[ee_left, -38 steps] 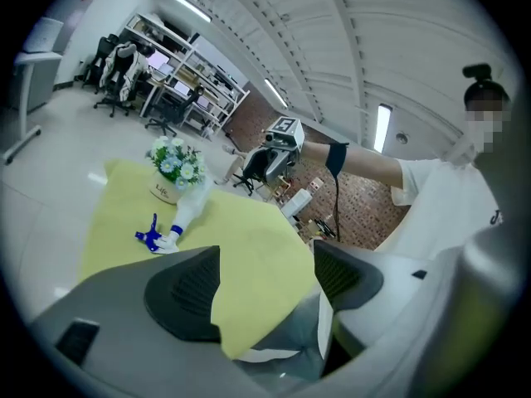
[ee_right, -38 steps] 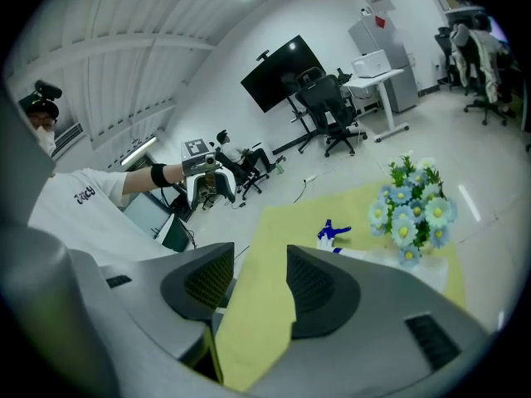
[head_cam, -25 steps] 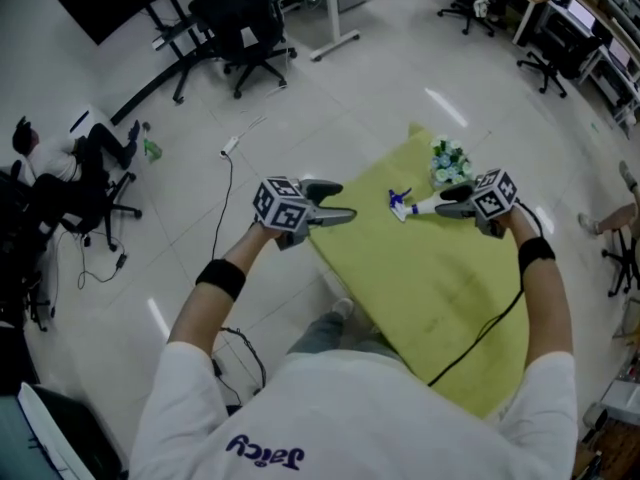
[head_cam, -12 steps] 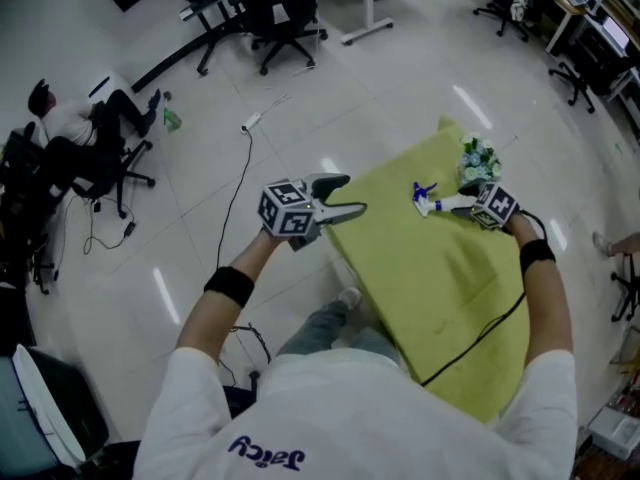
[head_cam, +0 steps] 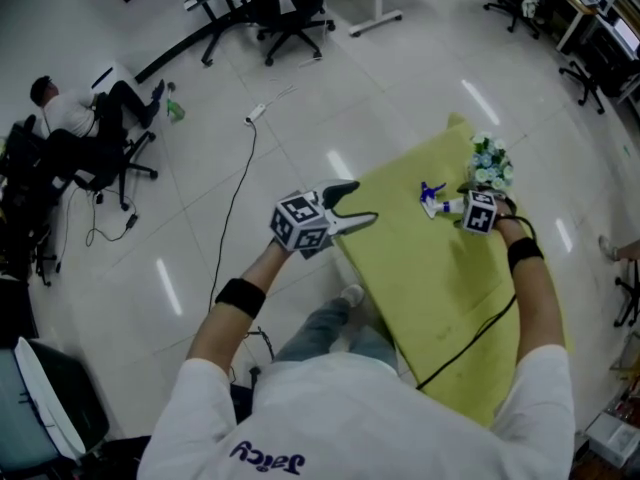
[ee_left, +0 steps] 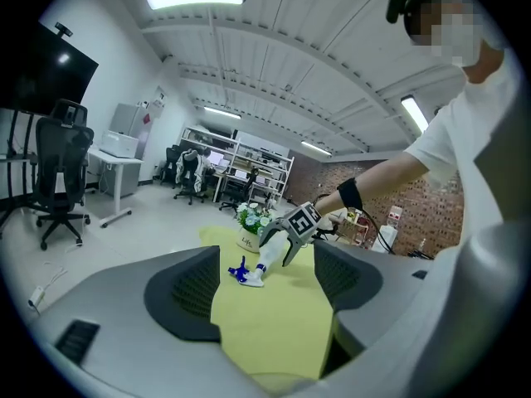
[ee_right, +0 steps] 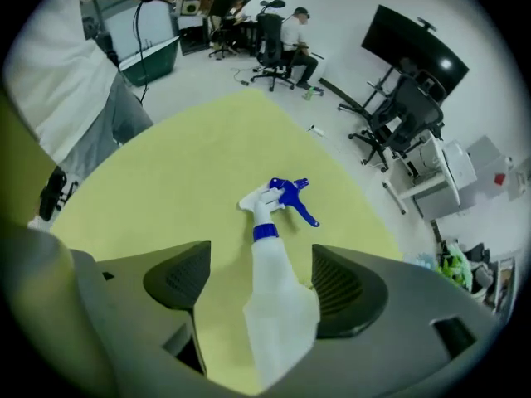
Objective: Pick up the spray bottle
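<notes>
The spray bottle (head_cam: 443,206), white with a blue trigger head, lies on the yellow table (head_cam: 440,298) near its far end. My right gripper (head_cam: 458,208) points steeply down over it. In the right gripper view the bottle (ee_right: 278,293) lies between the jaws of my right gripper (ee_right: 262,285); they are opening and the pads stand clear of its sides. My left gripper (head_cam: 356,206) hovers open and empty off the table's left edge. In the left gripper view the bottle (ee_left: 255,269) and right gripper (ee_left: 276,251) show beyond my left gripper (ee_left: 261,293).
A pot of white flowers (head_cam: 488,162) stands just past the bottle at the table's far corner. Office chairs (head_cam: 285,13) and a floor cable (head_cam: 243,183) lie beyond the table's left side. A person (head_cam: 60,118) sits at the far left.
My right gripper came down onto the table with the spray bottle and its jaws spread apart, so the bottle now rests on the yellow top. My left gripper dipped slightly.
</notes>
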`<state>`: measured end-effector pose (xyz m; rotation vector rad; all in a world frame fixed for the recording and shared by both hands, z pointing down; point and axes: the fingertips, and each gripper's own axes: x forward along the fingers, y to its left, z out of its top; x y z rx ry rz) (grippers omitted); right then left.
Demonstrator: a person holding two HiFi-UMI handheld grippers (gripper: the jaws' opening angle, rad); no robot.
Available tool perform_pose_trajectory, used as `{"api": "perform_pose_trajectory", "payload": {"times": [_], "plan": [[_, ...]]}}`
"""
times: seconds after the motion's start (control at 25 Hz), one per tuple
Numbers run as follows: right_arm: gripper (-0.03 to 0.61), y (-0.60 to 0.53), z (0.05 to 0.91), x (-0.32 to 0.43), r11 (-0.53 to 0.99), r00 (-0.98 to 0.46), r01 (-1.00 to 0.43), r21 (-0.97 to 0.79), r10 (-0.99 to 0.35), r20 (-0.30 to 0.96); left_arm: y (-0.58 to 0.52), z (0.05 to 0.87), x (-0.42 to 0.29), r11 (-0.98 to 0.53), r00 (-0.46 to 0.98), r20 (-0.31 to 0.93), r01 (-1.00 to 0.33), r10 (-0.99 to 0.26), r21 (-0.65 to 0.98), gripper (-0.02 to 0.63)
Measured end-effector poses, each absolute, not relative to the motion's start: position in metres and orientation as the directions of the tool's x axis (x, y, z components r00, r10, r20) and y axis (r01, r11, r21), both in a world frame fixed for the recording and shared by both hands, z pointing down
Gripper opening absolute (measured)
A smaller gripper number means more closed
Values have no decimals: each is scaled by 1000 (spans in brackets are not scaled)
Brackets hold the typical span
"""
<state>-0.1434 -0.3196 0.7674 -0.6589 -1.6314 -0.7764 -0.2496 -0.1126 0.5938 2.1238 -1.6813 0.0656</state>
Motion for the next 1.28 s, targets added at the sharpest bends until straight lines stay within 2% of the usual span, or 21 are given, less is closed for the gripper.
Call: {"api": "perform_pose_trajectory", "payload": {"times": [0.08, 0.44, 0.56, 0.76, 1.0, 1.12, 1.28], "plan": [[411, -327, 780, -142, 561, -150, 813, 158, -60, 987, -114, 596, -252, -167, 256, 294, -940, -921, 296, 357], [413, -344, 813, -136, 418, -26, 898, 136, -260, 965, -118, 599, -268, -101, 176, 275, -959, -945, 266, 368], [412, -352, 817, -136, 355, -30, 923, 147, -316, 948, -117, 595, -276, -65, 128, 257, -968, -958, 242, 371], [337, -354, 826, -136, 326, -15, 937, 129, -331, 944, -114, 597, -285, -70, 107, 219, -983, -970, 170, 371], [279, -353, 833, -130, 325, -2, 940, 105, -301, 954, -111, 579, -278, -52, 90, 176, -977, -980, 208, 403], [238, -350, 832, -127, 365, 14, 925, 106, -312, 950, -108, 575, -277, -57, 87, 154, -980, -984, 190, 403], [233, -350, 826, -125, 464, 38, 875, 137, -349, 936, -107, 563, -268, -51, 68, 106, -986, -992, 157, 403]]}}
